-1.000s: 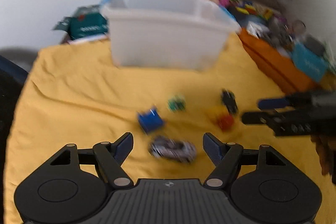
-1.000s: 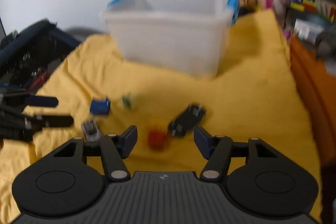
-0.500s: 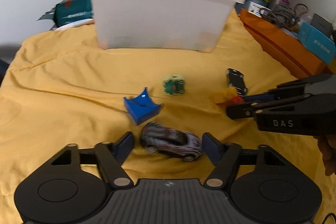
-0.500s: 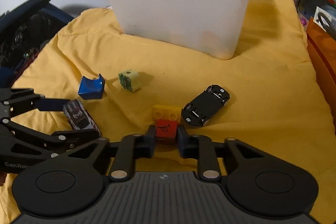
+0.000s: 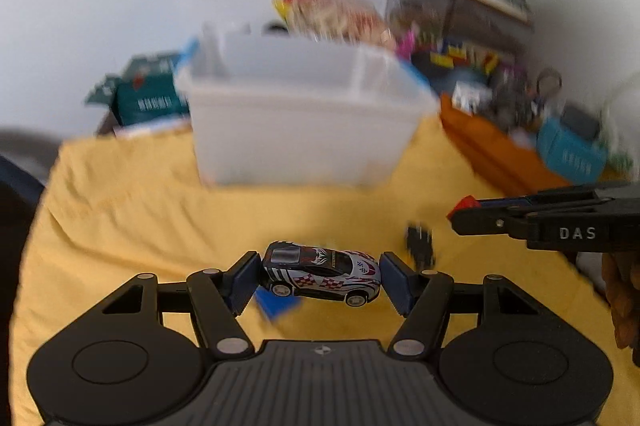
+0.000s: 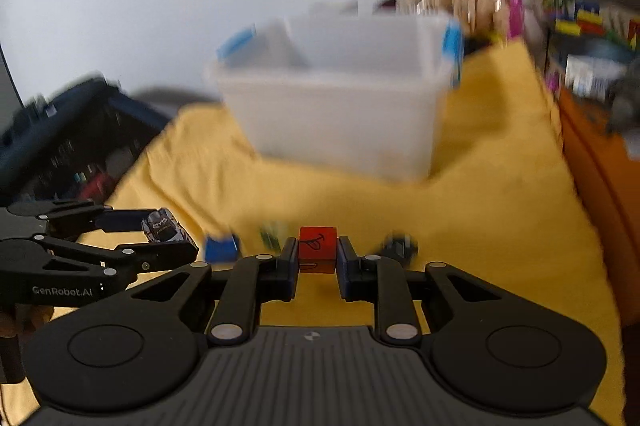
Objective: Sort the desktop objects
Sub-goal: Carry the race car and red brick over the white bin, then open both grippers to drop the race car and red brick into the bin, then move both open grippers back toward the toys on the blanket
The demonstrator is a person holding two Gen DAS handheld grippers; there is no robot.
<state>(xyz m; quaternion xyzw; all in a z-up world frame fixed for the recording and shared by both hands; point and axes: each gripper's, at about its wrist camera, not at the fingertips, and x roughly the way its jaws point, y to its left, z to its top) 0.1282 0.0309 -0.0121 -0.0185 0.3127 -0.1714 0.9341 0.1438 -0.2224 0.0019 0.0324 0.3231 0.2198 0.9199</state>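
Note:
My left gripper (image 5: 318, 276) is shut on a white toy car (image 5: 320, 272) with chequered sides and holds it above the yellow cloth (image 5: 160, 226). It also shows in the right wrist view (image 6: 162, 226). My right gripper (image 6: 318, 254) is shut on a red block (image 6: 317, 248) and holds it off the cloth; the block's tip shows in the left wrist view (image 5: 464, 204). A translucent white bin (image 5: 296, 122) stands behind. A blue piece (image 6: 220, 248), a green piece (image 6: 274, 234) and a black toy car (image 6: 398, 246) lie blurred on the cloth.
An orange box (image 5: 500, 150) with clutter runs along the right side. A teal box (image 5: 148, 98) sits left of the bin. Snack bags (image 5: 332, 10) and stacked boxes (image 5: 472, 2) stand behind. A dark basket (image 6: 60, 146) is at the left edge.
Both grippers closed, the left on the white car, the right on the red block, and both have risen off the cloth. The yellow block stays down, out of sight.

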